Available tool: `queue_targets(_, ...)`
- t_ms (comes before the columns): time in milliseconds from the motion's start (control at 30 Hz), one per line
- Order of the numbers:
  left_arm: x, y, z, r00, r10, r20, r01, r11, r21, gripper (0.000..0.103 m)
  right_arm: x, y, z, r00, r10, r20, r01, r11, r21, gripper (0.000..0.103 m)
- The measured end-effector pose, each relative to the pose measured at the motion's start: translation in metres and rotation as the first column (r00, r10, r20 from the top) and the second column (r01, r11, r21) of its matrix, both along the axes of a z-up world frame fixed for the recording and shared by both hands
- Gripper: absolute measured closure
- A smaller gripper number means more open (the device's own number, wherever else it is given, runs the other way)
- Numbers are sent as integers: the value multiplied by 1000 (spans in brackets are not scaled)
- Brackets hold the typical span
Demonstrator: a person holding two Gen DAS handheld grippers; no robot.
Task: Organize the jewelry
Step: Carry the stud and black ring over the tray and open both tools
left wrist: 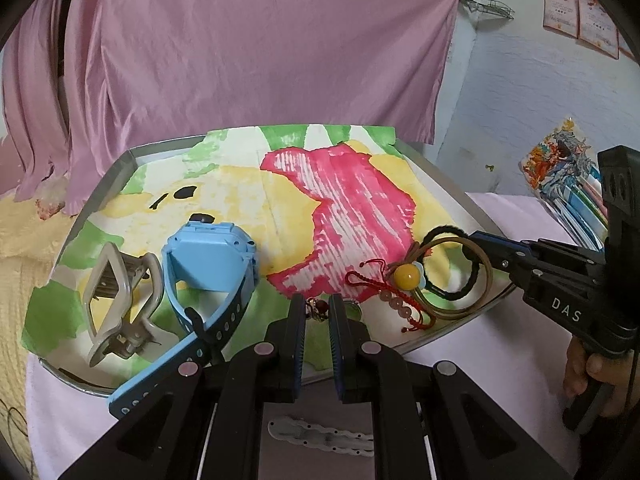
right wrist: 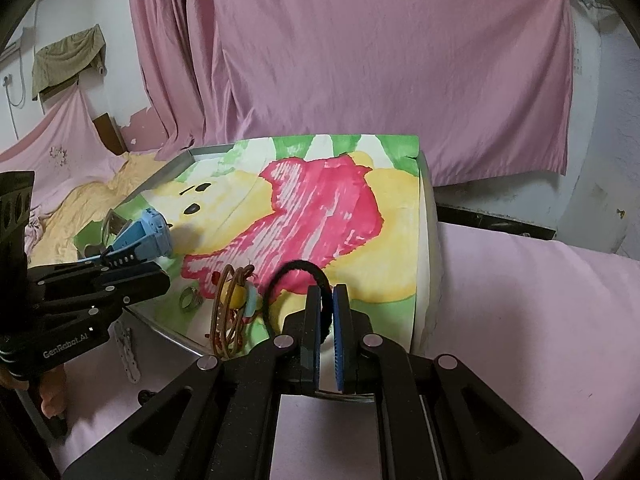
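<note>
Right wrist: right gripper (right wrist: 327, 312) clamps black hair tie (right wrist: 298, 270) over tray (right wrist: 168, 330).

Pink curtain (left wrist: 248, 52) hangs beyond the jaws. Yellow blanket (left wrist: 24, 264) lies far left. Colourful booklets (left wrist: 568, 184) rest far right, certificates (left wrist: 580, 12) above them.

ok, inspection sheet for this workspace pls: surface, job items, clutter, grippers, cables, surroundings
Surface: metal tray lined with painted paper, on pink cloth.
Job's things: blue watch, clear claw clip, black hair tie, beaded cord bundle, ring.
Clutter: white hair clip off the tray.
Grippers: left gripper jaws narrowly apart around a small bead charm; right gripper shut on hair tie.
Cables: wall cord.
Surroundings: pink curtain, book stack.
</note>
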State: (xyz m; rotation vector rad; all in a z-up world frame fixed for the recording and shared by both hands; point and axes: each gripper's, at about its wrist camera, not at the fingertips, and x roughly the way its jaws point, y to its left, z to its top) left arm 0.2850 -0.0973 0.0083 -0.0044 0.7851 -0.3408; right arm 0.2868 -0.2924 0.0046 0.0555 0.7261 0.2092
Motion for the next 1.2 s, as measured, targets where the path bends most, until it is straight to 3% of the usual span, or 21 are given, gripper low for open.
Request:
queue_targets(667,-14,4,9,997,7,74,-6,1000,-15,91,-16,-15,6,996,-48,72,42,996,76,96)
queue_targets(733,-16,6,10,996,12,85,-11,1000,-19,81,-19,-17,7,995,-53,80,47,995,84,95)
queue_targets(800,-19,8,12,994,24,105,-21,999,-30,42,-23,-18,9,994,-62,93,53,995,90,94)
queue_targets(833,-21,10,14,992,30,119,-26,999,-36,35,-24,-20,9,993,-64,97,55,994,92,87)
queue_targets(933,-27,14,18,986,53,159,-45,998,-50,33,-31,-23,13,989,-82,125,69,992,102,59)
queue_targets(1033,-30,17,20,982,74,172,-66,996,-51,29,-40,-24,19,982,-90,169,71,991,113,58)
queue_targets(1100,-35,19,23,976,93,198,-84,995,-53,16,-50,-24,24,975,-93,204,71,991,117,55)
queue_targets(1167,-44,20,26,967,103,234,-93,994,-52,9,-58,-24,28,967,-97,234,69,990,124,36)
queue_targets(1200,-49,21,28,961,105,254,-96,994,-49,6,-63,-24,30,963,-98,250,67,989,128,32)
